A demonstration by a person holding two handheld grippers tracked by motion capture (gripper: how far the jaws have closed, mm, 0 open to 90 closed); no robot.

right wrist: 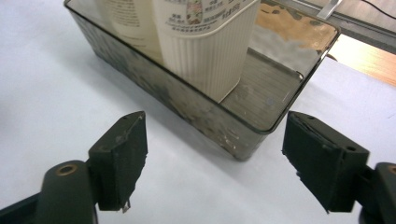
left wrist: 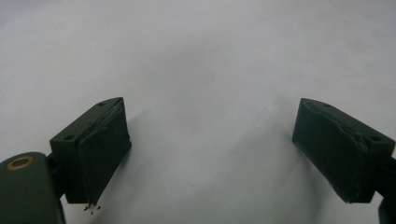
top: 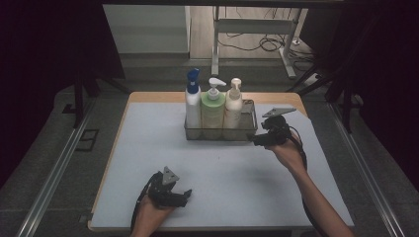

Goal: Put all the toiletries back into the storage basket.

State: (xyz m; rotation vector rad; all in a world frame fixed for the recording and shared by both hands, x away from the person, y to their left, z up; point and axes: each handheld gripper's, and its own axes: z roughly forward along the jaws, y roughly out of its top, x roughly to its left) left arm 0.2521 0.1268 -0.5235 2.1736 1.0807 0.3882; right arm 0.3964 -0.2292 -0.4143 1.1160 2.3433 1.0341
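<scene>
High view: three upright pump bottles in a clear smoked-plastic rectangular tray [top: 251, 129] on the grey tabletop [top: 148, 148].
The tray's long axis runs left-right, holding a blue-capped white bottle [top: 192, 101], a green bottle [top: 213, 106] and a ribbed cream bottle [right wrist: 205, 42] whose label print is unreadable. The right gripper [right wrist: 217, 158] gapes wide and empty at the tray's corner; the left gripper [left wrist: 212, 154] is wide open, empty, near the front edge.
</scene>
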